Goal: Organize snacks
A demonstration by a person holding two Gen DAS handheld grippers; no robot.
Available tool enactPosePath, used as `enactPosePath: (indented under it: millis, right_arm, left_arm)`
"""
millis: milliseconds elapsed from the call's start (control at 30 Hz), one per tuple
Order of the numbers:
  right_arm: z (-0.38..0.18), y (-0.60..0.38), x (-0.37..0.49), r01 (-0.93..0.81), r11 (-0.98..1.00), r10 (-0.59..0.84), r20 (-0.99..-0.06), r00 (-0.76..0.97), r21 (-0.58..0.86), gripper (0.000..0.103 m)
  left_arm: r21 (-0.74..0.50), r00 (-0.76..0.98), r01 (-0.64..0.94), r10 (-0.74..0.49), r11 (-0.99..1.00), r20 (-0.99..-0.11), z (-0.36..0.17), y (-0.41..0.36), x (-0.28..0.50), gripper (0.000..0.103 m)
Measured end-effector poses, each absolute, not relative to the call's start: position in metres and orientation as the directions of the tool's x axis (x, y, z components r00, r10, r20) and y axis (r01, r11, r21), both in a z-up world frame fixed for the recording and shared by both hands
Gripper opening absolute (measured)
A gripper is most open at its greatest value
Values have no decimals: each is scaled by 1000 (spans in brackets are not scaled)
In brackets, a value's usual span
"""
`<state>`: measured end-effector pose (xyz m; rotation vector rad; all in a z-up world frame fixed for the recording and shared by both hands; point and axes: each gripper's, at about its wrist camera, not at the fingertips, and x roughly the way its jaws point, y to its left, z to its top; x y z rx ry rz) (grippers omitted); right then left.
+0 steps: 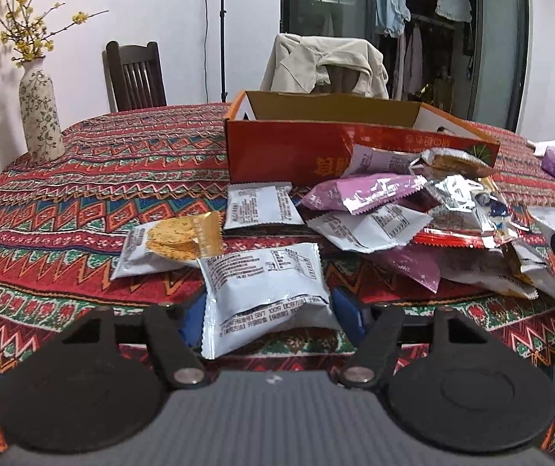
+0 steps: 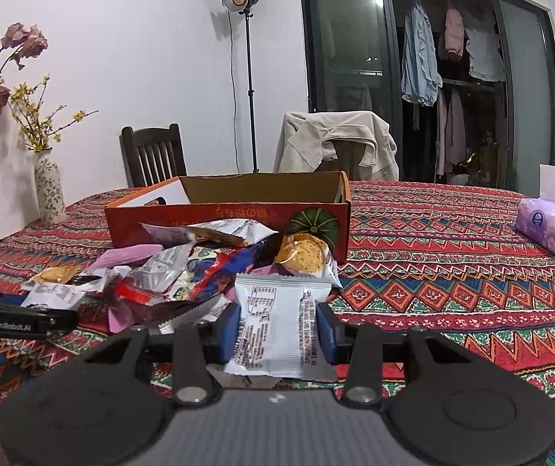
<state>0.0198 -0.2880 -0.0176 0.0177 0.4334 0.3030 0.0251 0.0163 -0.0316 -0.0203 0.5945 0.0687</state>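
Note:
My left gripper is shut on a white snack packet, its blue pads pinching both sides low over the patterned tablecloth. My right gripper is shut on another white snack packet, held upright between its pads. Behind both stands an open orange cardboard box; its inside is mostly hidden. A loose pile of snack packets lies in front of the box. A cracker packet and a white packet lie apart, left of the pile.
A flowered vase stands at the table's far left. A purple tissue pack lies at the far right. Behind the table are a dark wooden chair, a chair draped with a beige jacket, and a lamp stand.

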Motion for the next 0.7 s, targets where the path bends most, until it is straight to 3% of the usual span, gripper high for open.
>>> enactPosePath:
  millis: [400, 700]
  right_arm:
    - [-9, -281, 24, -291, 954, 295, -390, 872, 72, 41]
    - [16, -264, 46, -309, 950, 305, -318, 898, 40, 41]
  left_arm:
    - [-40, 902, -83, 58, 996, -428, 5, 34, 19, 68]
    - [-33, 947, -38, 26, 999, -319, 42, 21, 51, 69]
